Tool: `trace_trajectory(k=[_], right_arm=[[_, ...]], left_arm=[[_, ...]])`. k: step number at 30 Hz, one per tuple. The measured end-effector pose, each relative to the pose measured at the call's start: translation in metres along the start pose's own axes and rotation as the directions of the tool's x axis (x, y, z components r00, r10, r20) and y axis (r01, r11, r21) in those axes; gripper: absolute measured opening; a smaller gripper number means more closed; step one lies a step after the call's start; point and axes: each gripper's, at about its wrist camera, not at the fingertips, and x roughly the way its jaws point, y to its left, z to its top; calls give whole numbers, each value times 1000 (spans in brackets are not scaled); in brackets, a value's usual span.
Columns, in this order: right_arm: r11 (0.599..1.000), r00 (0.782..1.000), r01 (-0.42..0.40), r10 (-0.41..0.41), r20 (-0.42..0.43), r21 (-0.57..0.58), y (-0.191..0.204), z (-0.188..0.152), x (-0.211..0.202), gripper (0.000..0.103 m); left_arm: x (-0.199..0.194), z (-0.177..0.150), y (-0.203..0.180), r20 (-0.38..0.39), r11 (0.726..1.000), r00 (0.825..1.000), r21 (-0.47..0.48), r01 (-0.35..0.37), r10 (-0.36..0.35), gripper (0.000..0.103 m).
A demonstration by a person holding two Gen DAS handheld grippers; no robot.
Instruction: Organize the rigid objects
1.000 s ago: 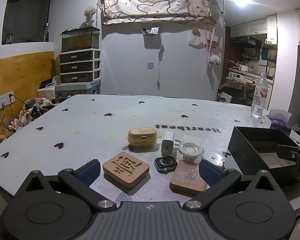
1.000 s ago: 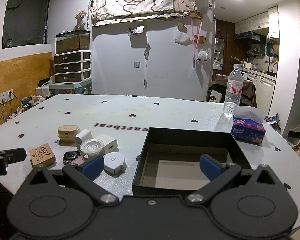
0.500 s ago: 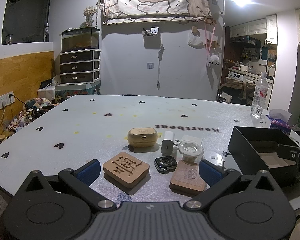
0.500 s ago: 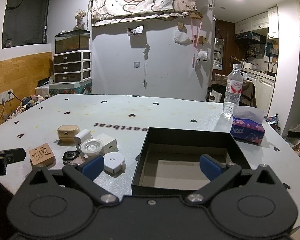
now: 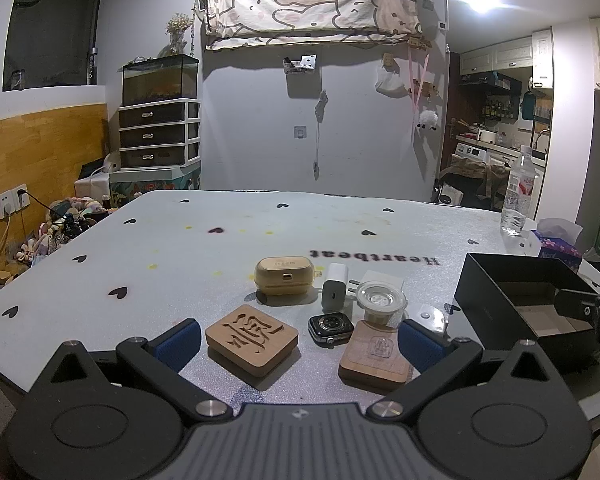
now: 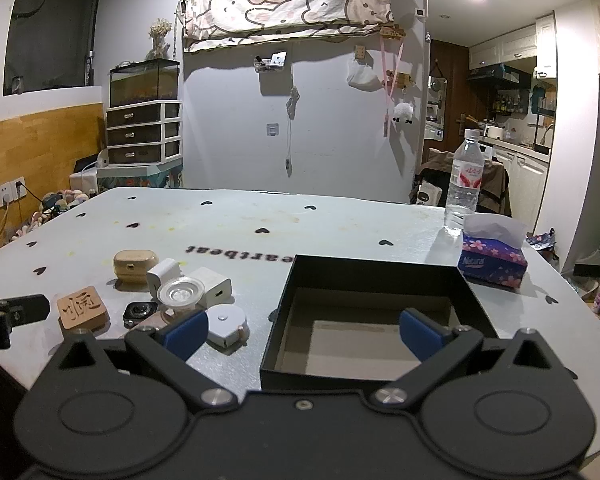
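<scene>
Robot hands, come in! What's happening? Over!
Left gripper open, empty. Right gripper open, empty. Black box empty; wooden block, smartwatch on table. Nothing blocking.

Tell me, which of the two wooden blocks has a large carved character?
The left block, beside the watch; the right block shows only a small faint mark.

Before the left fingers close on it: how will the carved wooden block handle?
The carved wooden block looks solid, so probably rigid in a pinch. It lies flat and low, unlikely to roll or tip. Its smooth rounded edges might slip; the smartwatch sits close by.
</scene>
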Motion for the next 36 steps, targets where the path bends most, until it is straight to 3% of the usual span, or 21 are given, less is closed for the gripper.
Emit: trace_trajectory(k=[19, 36], right_arm=[[999, 999, -32, 31, 30, 13, -5, 5, -1, 103], [992, 992, 107, -111, 57, 69, -82, 28, 14, 103]], left_arm=[[-1, 3, -1, 14, 1000, 1000, 2, -4, 4, 103], [20, 18, 26, 45, 995, 994, -17, -103, 104, 103]])
